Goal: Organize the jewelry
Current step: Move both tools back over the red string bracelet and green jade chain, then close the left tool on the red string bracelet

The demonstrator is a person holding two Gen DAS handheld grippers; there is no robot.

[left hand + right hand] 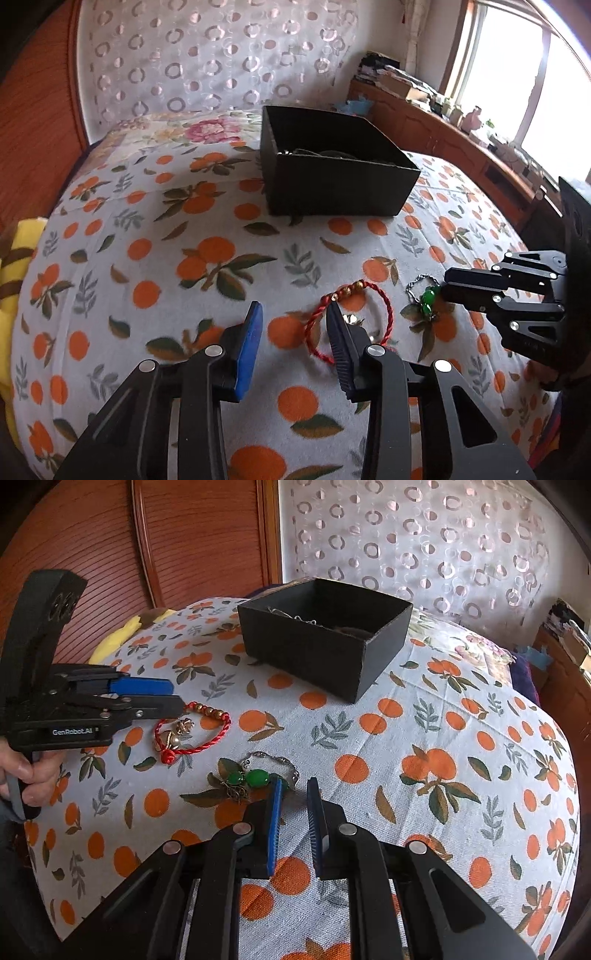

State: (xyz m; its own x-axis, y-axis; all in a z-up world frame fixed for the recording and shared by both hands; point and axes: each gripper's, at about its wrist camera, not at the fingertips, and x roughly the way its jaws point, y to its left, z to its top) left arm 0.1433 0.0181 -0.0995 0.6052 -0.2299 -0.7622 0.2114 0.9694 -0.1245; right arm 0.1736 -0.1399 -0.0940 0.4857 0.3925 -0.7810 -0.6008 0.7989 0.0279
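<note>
- Two pieces left on bed [461, 686]: red bracelet [195, 731], green bracelet [255, 777].
- Some chain already in box [325, 635].
- Left gripper [295, 321] jaws part open, empty, over red bracelet.
- Right gripper [295, 786] jaws narrow, holding nothing.

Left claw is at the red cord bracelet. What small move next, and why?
Probably nudge the left claw sideways until the red cord bracelet sits between its fingers, then close. Only one finger reaches the beaded section; nothing is gripped. The black box behind already holds jewelry, so it likely goes there.
</note>
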